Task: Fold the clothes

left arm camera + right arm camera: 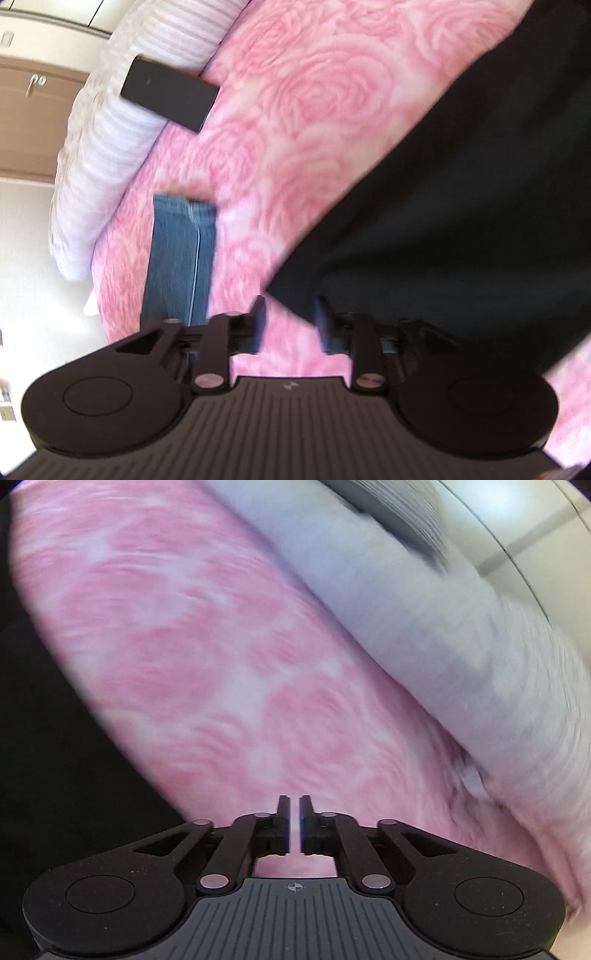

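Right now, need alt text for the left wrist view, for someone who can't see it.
The left tongs stand open over a pink rose-patterned bedspread, with the corner of a black garment just past their tips. Folded jeans lie on the bedspread to the left, and a flat black box rests beside a striped pillow farther off.

Black garment [461, 206] spread flat on bed; folded jeans [181, 258] beside it.

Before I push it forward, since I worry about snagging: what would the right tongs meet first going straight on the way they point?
Most likely the pink rose-patterned bedspread. The right tongs, nearly shut and holding nothing, point down at bare cover; the picture is blurred, so depth is unclear.
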Demonstrator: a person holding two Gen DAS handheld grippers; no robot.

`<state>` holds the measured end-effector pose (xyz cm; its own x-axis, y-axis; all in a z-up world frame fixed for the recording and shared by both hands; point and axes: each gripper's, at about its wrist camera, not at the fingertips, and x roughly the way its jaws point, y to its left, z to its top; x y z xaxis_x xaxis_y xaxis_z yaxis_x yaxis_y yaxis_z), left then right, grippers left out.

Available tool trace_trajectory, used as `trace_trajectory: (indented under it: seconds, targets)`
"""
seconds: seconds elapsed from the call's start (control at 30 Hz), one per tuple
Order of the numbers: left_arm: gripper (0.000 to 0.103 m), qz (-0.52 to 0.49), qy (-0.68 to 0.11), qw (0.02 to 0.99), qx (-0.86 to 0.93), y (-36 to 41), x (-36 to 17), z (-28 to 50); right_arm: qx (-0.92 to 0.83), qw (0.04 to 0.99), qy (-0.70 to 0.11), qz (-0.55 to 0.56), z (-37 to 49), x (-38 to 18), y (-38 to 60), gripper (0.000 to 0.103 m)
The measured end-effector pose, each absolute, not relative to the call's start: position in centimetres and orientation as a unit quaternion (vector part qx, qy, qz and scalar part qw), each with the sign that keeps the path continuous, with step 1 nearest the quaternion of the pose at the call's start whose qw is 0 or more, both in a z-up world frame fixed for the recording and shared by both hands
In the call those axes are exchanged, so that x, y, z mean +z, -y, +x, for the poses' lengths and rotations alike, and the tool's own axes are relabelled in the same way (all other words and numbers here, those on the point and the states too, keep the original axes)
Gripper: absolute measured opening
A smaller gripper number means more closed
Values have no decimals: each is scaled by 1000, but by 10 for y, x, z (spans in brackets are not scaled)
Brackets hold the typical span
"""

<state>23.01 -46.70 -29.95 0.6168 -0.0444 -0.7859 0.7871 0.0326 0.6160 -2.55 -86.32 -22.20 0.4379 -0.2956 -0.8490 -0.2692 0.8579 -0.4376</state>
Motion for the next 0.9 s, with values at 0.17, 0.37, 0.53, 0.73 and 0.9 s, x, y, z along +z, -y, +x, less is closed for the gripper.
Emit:
trace_trajectory:
  seconds: [0.17, 0.37, 0.53, 0.73, 0.9]
  targets:
    - [31, 573, -309, 692, -314, 410, -268, 215, 36, 822, -538, -184, -67, -220, 770, 7]
    - [40, 511, -356, 690, -370, 358, -267, 192, 77, 813, -552, -167, -113, -245, 652, 19]
    - [45, 443, -405, 688, -408, 343, -294, 202, 72, 809, -556, -176, -123, -264, 597, 74]
    - [16, 394, -416, 683, -453, 338, -314, 211, 45, 800, -557, -218, -125, -281, 575, 74]
    - [10, 318, -434, 693, -480, 321, -273, 231, 41, 796, -530, -288, -122, -285, 573, 74]
